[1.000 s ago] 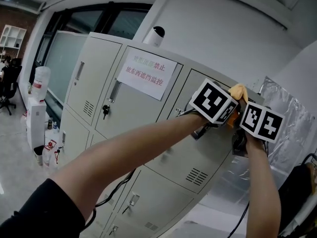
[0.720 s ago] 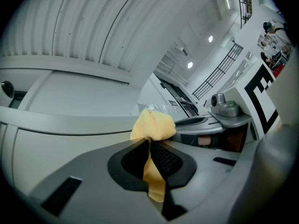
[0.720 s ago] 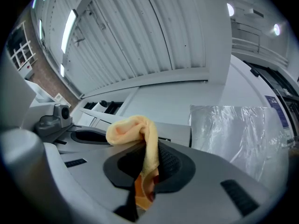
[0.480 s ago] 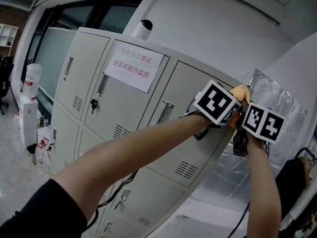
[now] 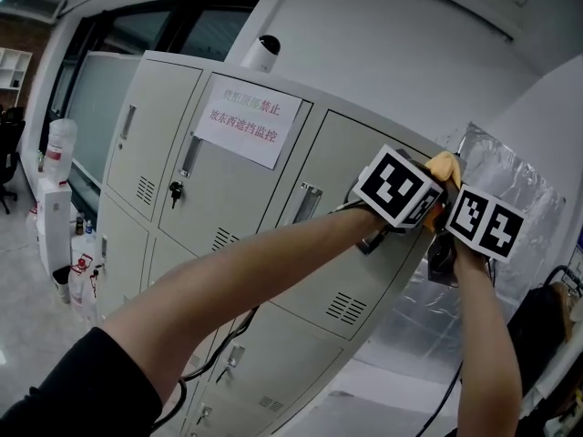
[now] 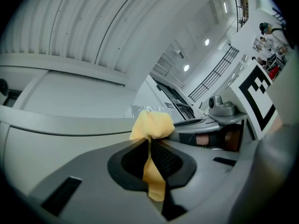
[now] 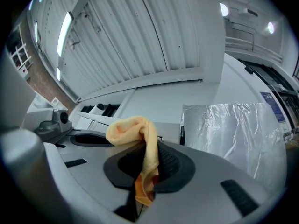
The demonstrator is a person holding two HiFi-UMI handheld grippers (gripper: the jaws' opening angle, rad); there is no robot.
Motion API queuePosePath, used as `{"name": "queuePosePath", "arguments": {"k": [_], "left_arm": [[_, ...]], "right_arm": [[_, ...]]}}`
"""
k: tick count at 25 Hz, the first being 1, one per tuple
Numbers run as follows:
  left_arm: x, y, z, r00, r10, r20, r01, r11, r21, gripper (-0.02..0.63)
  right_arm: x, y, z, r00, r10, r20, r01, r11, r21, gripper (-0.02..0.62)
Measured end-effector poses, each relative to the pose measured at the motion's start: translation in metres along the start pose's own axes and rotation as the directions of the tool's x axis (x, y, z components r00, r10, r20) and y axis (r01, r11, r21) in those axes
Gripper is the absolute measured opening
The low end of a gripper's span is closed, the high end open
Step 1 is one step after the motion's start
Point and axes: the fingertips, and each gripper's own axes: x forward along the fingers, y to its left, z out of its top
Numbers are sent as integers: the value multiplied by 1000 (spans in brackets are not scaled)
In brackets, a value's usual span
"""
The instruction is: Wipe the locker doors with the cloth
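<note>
**Materials and fittings.** The locker doors [image 5: 332, 148] are flat panels of pale grey painted sheet metal. Each has a recessed bright-metal handle [image 5: 305, 201] and a block of pressed louvres [image 5: 346, 308] low on the panel. A white paper notice [image 5: 246, 121], printed in red and dark characters, is fixed to the door at 9 o'clock of the hands. A smooth white domed camera [image 5: 264, 53] stands on the cabinet top at 11 o'clock. A crinkled, reflective foil sheet [image 5: 515, 185] hangs at 3 o'clock.

**Cloth.** The cloth [image 5: 444, 164] is soft yellow-orange fabric, bunched into a rounded knot. In the head view it sits at 2 o'clock of the frame, poking up between the black-and-white left marker cube [image 5: 396, 187] and right marker cube [image 5: 485, 223]. It lies at the top right corner of the rightmost upper door. Whether it presses on the metal cannot be told.

**Grippers.** The left gripper [image 6: 148, 146] is matt grey plastic with black ribbed pads [image 6: 163, 157]. Its jaws are drawn almost together and pinch a thin fold of the cloth. The bunched part bulges beyond the tips at 12 o'clock, and a tail hangs toward 6 o'clock. The right gripper [image 7: 145, 164] is likewise clamped on the same cloth, whose roll droops toward 10 o'clock from its tips. The two grippers lie side by side, close together.
</note>
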Motion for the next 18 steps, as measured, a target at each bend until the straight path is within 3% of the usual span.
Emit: {"name": "queuePosePath", "arguments": {"k": [8,18], "left_arm": [[-49,28,10,1000,3,31,-3,1000,5,34],[-142,103,-6,988,145,-45,-142,988,59,34]], "right_arm": [[4,55,16,994,84,76,-89,994,63,63],[39,173,18,974,211,84,-217,974,67,63]]}}
